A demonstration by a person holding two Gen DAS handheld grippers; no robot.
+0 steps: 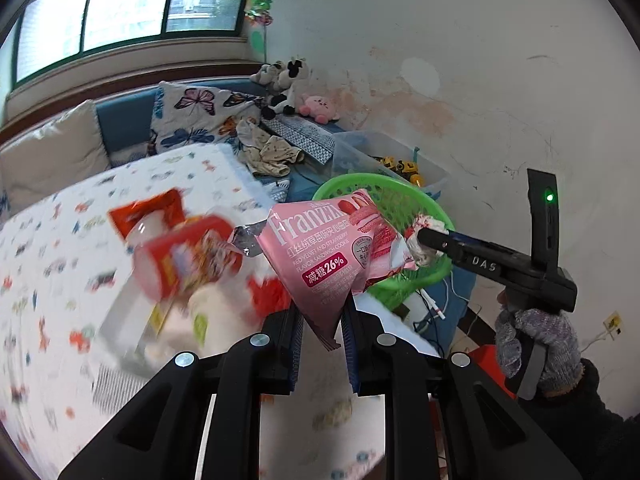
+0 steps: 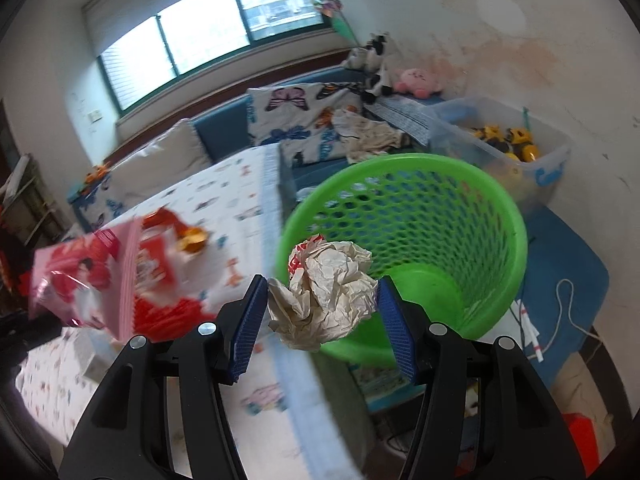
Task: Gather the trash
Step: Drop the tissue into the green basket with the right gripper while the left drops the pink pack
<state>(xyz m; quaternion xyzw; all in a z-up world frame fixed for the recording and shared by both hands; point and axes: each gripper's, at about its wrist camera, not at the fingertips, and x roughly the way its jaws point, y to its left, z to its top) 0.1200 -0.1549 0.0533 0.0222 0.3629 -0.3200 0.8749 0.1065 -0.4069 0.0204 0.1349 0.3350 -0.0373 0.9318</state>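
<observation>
Left hand-held gripper (image 1: 322, 336) is clamped tight on a pink cookie wrapper (image 1: 328, 256), pinching its lower corner. Wrapper's long axis runs from that near corner up and away, fanning wider toward the far end, printed face to the camera. It hangs above the bed (image 1: 60, 240), w/ its far right edge overlapping the green basket (image 1: 432, 216) in this view.

Right hand-held gripper (image 2: 322, 304) holds a crumpled paper ball (image 2: 326, 292) btwn both blue pads, jaws about half apart. No clear long axis, just a wad; a bit of red print shows on its far left side. It sits just near of the basket rim (image 2: 400, 160), at the bed's right edge. In the left wrist view that gripper (image 1: 420, 236) comes in from the right, held by a gloved hand (image 1: 536, 344), its tip over the basket mouth.

Basket is open-topped, tilted mouth toward the camera, inside looks bare. Room: a clear toy bin (image 2: 540, 160) just beyond it, the wall to the right, the bed edge hard against its left.

More red and white packets (image 1: 188, 256) on the bed are motion-blurred; can't read them. The wrapper's near corner is hidden btwn the pads.
</observation>
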